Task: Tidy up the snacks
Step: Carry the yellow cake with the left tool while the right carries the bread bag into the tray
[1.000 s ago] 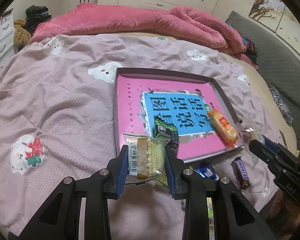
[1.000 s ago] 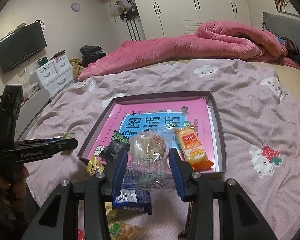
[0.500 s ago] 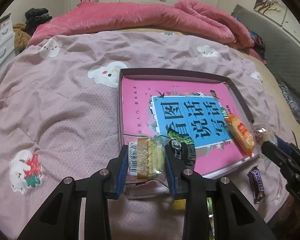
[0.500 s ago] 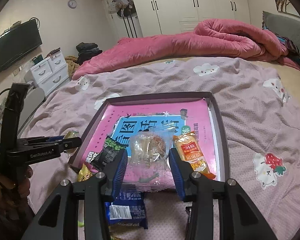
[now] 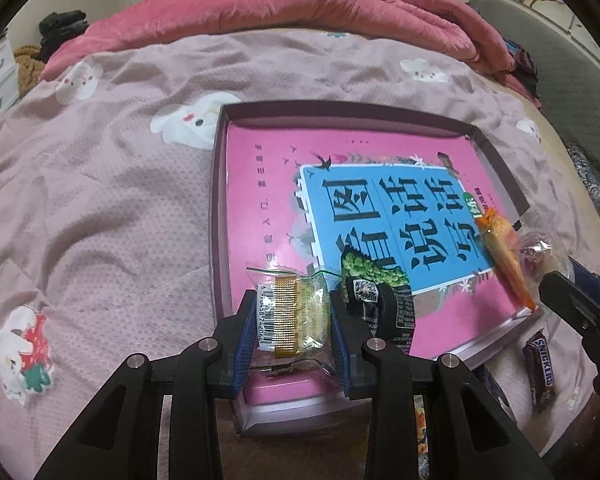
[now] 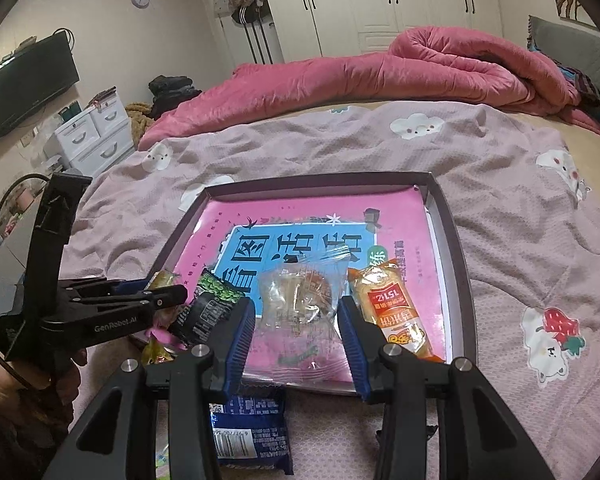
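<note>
My left gripper (image 5: 291, 330) is shut on a green-and-yellow snack packet (image 5: 294, 314), held over the near left corner of the dark-rimmed tray (image 5: 219, 168) with a pink and blue printed bottom. My right gripper (image 6: 296, 330) is shut on a clear-wrapped pastry (image 6: 300, 300), held over the tray's near edge (image 6: 462, 264). In the tray lie a black-and-green packet (image 5: 374, 292) and an orange packet (image 6: 392, 312). The left gripper also shows at the left of the right wrist view (image 6: 156, 300).
The tray sits on a pink bedspread (image 5: 100, 200). Loose snacks lie in front of it: a Snickers bar (image 5: 540, 364), a blue packet (image 6: 252, 428), a yellow-green packet (image 6: 156, 354). A pink quilt (image 6: 380, 68) is heaped behind. A white drawer unit (image 6: 96, 136) stands at left.
Both grippers have moved forward with their packets and now hang over the tray's near edge. The grip on each packet is unchanged.
</note>
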Action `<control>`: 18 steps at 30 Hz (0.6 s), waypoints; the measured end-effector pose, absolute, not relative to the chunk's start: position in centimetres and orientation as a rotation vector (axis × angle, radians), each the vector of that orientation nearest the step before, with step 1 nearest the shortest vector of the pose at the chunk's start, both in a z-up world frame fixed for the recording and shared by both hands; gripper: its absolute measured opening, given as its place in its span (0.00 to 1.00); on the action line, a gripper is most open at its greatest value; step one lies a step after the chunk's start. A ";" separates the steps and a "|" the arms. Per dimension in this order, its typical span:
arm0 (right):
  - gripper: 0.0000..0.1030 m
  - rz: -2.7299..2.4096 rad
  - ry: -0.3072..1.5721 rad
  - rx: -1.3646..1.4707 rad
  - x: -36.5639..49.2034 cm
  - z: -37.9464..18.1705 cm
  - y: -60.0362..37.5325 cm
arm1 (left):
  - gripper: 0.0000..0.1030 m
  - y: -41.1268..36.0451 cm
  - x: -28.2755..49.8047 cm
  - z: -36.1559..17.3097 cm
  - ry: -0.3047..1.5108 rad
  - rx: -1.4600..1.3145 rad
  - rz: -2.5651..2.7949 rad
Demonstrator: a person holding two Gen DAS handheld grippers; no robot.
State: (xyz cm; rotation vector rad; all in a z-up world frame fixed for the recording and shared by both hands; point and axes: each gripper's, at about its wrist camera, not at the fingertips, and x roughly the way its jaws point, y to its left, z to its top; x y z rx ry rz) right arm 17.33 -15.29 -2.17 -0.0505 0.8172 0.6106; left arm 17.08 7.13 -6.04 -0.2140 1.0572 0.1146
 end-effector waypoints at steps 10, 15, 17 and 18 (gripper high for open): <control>0.42 0.580 0.838 -0.046 18.5 -3.4 -15.5 | 0.34 6.1 17.4 -7.0 1.070 -0.210 0.100; 0.42 0.582 0.860 -0.051 18.9 -4.3 -15.1 | 0.34 6.0 17.5 -6.9 1.075 -0.220 0.092; 0.42 0.588 0.870 -0.056 19.0 -4.7 -14.8 | 0.34 5.9 17.5 -6.9 1.076 -0.228 0.083; 0.42 0.589 0.871 -0.059 19.0 -4.8 -14.7 | 0.34 5.8 17.5 -6.9 1.075 -0.228 0.082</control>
